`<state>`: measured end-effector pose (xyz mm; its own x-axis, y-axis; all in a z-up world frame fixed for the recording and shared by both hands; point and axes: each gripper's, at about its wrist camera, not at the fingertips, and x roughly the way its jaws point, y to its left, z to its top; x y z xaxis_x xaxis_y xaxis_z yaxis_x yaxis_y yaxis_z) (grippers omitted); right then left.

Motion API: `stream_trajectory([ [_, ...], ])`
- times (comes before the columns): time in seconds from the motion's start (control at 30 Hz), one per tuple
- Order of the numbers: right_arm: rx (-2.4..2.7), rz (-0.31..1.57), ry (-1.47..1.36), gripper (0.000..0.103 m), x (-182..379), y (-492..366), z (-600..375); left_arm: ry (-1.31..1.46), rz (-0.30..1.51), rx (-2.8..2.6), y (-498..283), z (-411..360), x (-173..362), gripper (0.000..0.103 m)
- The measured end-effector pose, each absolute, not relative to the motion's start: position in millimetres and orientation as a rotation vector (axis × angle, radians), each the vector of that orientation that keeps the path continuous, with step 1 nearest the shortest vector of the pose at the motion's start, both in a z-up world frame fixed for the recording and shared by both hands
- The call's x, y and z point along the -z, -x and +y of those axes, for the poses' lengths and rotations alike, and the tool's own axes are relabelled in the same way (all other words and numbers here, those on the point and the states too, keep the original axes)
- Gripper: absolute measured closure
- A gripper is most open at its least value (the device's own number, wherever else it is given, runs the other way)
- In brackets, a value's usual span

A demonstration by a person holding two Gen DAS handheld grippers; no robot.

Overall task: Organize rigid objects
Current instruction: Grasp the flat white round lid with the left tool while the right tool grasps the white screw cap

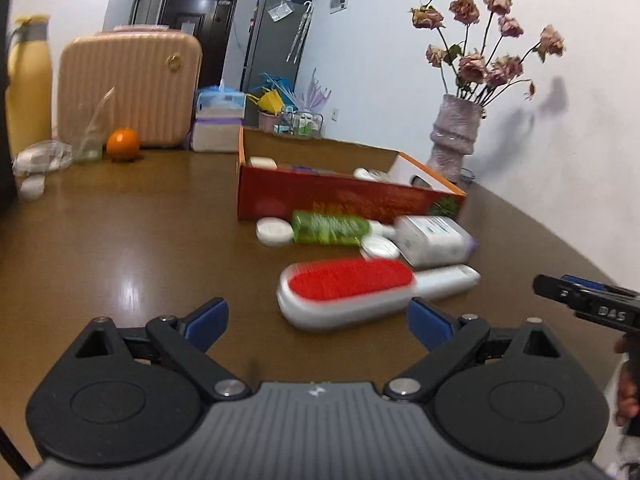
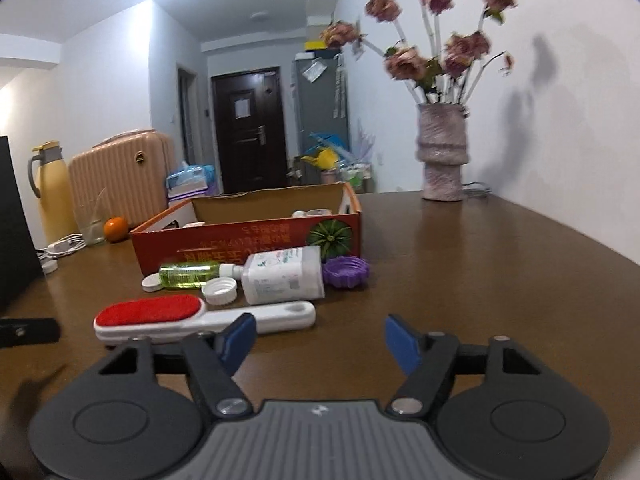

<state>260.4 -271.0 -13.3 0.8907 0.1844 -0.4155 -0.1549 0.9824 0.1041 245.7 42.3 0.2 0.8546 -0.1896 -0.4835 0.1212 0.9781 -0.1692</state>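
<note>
Lint brush (image 1: 360,292), red pad upward, lies flat on the brown table (image 1: 120,240) in front of the orange cardboard box (image 1: 352,196), its white handle pointing toward your right side. Behind it, loose on the table and crowded against the box wall, lie a green bottle (image 1: 330,228), a white bottle (image 1: 434,238), two white caps (image 2: 219,290) and a purple lid (image 2: 345,272). The box already holds a few pale items; which ones cannot be told.

Your left gripper (image 1: 318,316) stands wide open and empty, its blue pads astride the near edge of the brush but touching nothing. Your right gripper (image 2: 320,340) is open about halfway and also empty; its left pad sits just before the brush handle, so the handle lies off to one side of the gap, not between the pads.

Risks, judged from this layout:
- Closing the right tongs where they stand would probably nip only the edge of the handle, or miss it, and skid the brush across the glossy table.
- A grip far out on the handle leaves the heavy head hanging, and the brush may droop or twist in the pads.
- Both grippers aim at the same object from close quarters, so they may collide.
- Pushing the brush forward would knock the caps and bottles, which roll readily.
</note>
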Motion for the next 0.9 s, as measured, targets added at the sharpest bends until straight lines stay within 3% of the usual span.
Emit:
stream_trajectory([
  [0.03, -0.193, 0.455, -0.074, 0.052, 13, -272, -270, 0.126, 0.525, 0.158, -258, 43, -3, 0.008],
  [0.13, -0.264, 0.487, -0.082, 0.061, 9, -298, -258, 0.117, 0.532, 0.172, -295, 49, -7, 0.019],
  [0.3, -0.432, 0.519, -0.071, 0.061, 6, -347, -211, 0.06, 0.671, 0.227, -371, 57, 7, 0.029],
  [0.67, -0.355, 0.608, 0.112, 0.051, 30, -410, -134, -0.104, 0.64, 0.249, -417, 49, 30, 0.028],
  [0.77, -0.334, 0.611, 0.149, 0.049, 32, -410, -129, -0.106, 0.661, 0.245, -424, 49, 35, 0.039],
  [0.8, -0.331, 0.616, 0.161, 0.049, 32, -410, -127, -0.097, 0.657, 0.242, -424, 51, 35, 0.051],
  [0.87, -0.329, 0.623, 0.185, 0.047, 33, -409, -125, -0.093, 0.652, 0.266, -423, 52, 34, 0.062],
  [0.9, -0.331, 0.627, 0.195, 0.045, 33, -409, -123, -0.092, 0.65, 0.265, -423, 51, 34, 0.062],
])
